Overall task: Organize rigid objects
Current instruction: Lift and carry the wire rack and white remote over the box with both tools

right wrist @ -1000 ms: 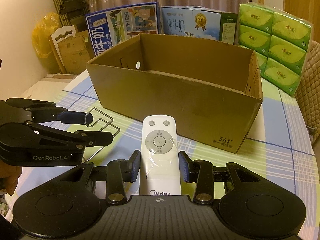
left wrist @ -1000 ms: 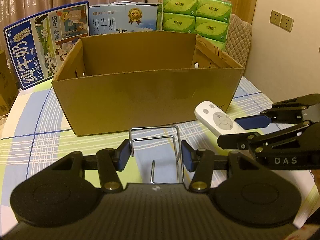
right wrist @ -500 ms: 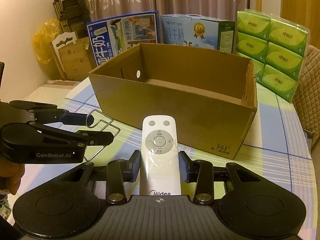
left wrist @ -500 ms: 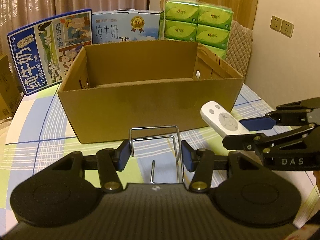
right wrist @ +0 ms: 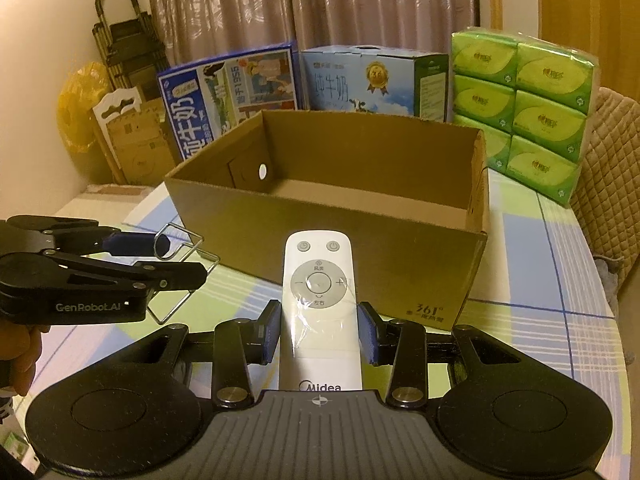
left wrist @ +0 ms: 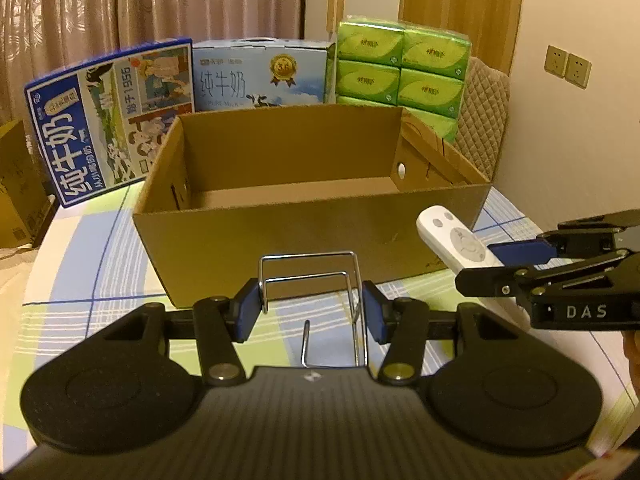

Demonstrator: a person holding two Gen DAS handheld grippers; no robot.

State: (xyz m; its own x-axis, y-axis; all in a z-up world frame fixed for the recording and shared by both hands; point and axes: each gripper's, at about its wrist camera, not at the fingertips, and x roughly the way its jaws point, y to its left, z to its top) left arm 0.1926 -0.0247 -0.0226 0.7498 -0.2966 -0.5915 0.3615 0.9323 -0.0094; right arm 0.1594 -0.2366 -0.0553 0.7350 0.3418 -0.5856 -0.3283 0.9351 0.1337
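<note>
- One open cardboard box [left wrist: 312, 240] stands on the table [left wrist: 88, 248], which wears a checked cloth; the visible part of its floor is bare.
- Behind the box stand two milk cartons [left wrist: 256, 76], one leaning at the left, and one green tissue pack [left wrist: 400, 68] with several bundles.
- One wire rack [left wrist: 312, 296] and one white remote control [right wrist: 319, 300] are the things in hand, each in its own tool.
- The left hand-held gripper [left wrist: 312, 312] has its blue pads [left wrist: 245, 314] pressed against both sides of the wire rack, clamping it; the rack sticks forward from between the fingers, in front of the box's near wall.
- The right hand-held gripper [right wrist: 319, 332] clamps the remote control at its lower half, buttons facing up, the top end pointing toward the box's near wall.
- In the left wrist view the right tool [left wrist: 560, 272] comes in from the right edge, its remote [left wrist: 456, 240] angled toward the box corner.
- In the right wrist view the left tool [right wrist: 100, 272] comes in from the left edge, held level, rack [right wrist: 184, 256] ahead of it.
- Both tools sit side by side, near each other, facing the box, above the cloth.
</note>
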